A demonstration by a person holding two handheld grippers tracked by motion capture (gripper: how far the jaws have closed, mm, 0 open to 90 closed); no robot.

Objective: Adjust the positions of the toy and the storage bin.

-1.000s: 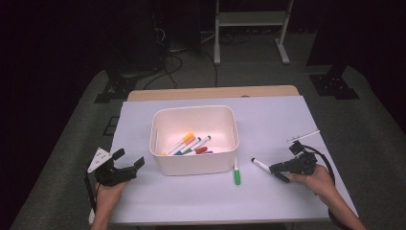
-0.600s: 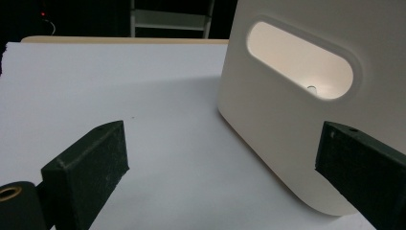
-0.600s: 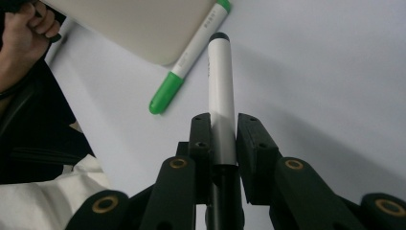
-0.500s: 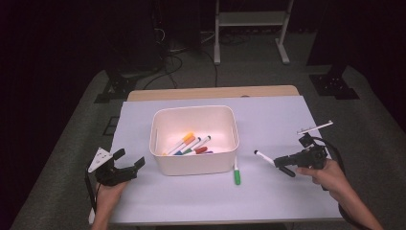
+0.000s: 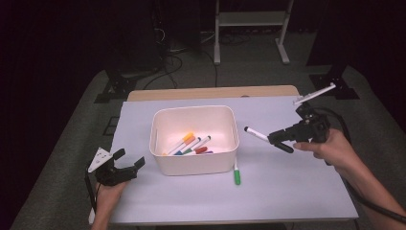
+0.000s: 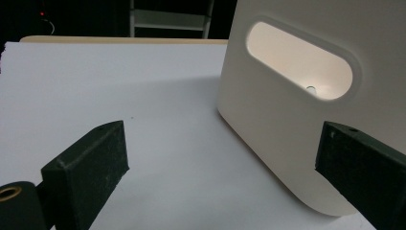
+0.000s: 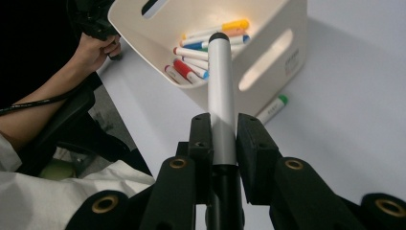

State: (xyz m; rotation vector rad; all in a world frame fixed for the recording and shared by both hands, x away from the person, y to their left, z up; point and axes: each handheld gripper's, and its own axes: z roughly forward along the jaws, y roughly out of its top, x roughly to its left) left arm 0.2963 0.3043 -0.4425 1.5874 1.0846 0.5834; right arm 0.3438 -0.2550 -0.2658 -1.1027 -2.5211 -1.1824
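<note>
Lifted off the bench since a second ago, the white marker (image 5: 256, 134) with the black cap now hangs in the air to the right of the white bin (image 5: 194, 140), clamped between the jaws of the right claw (image 5: 280, 141). In the right gripper view the marker's (image 7: 221, 96) pale barrel runs straight out from between the two black jaws, which press on it from both sides, and its dark cap points toward the bin (image 7: 268, 33). The right hand (image 5: 330, 149) holding that claw has risen with it.

Inside the bin lie several capped markers (image 5: 189, 145), orange, blue, green and red among them. A green-capped marker (image 5: 236, 171) lies on the bench just in front of the bin's right front corner, apart from the claw.

To the left of the bin and a little in front of it, the left claw (image 5: 128, 163) has kept its place, jaws spread wide with nothing between them; in the left gripper view the bin's side wall with its handle slot (image 6: 299, 67) stands close before the right-hand jaw.

The bench (image 5: 297, 191) is covered in pale sheet around the bin.
</note>
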